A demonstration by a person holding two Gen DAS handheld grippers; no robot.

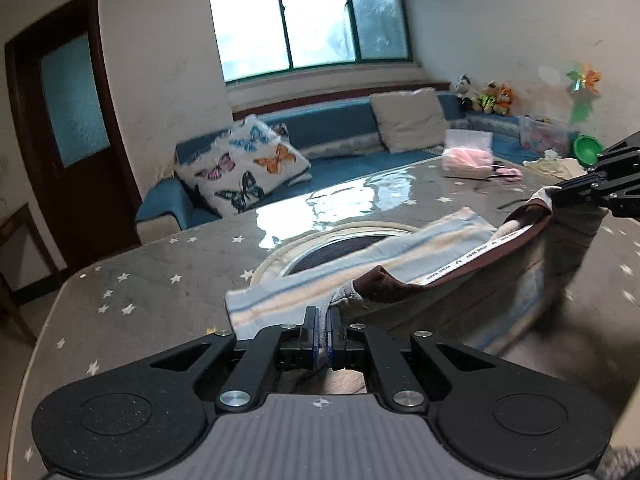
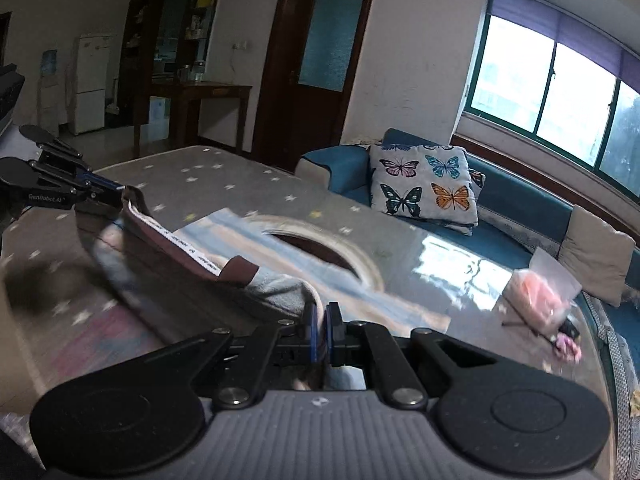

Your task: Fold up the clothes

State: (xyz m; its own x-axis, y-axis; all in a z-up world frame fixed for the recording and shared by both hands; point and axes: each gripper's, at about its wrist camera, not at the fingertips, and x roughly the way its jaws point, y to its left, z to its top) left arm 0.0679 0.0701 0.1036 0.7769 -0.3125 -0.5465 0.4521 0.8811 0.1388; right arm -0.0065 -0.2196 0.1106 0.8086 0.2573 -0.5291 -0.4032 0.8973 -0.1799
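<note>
I have the left gripper (image 1: pixel 323 316) pinched tight on one end of the brown waistband (image 1: pixel 444 276) of a small pair of striped pants (image 1: pixel 288 300), its blue-padded fingers (image 1: pixel 311 320) pressed together with grey fabric bunched between them. The right gripper (image 2: pixel 320 312) is clamped the same way on the other end of the waistband, fingers closed on a fold of grey cloth. From the left wrist I see the right gripper come in from the right edge, and the waistband stretches between the two with a white printed label strip (image 1: pixel 472 254) running along its inside. The pants hang open at the top, lifted off the grey star-patterned table cover (image 1: pixel 140 296), while the pale blue and cream striped leg trails back across the table toward a round opening with a light rim (image 1: pixel 320 240). Part of the garment is blurred in both views. Farther back on the table lies a clear bag with something pink inside (image 1: pixel 466 156). Beyond the table are a blue sofa (image 1: pixel 340 128), a butterfly cushion (image 1: pixel 244 164) and a window (image 1: pixel 308 24).
</note>
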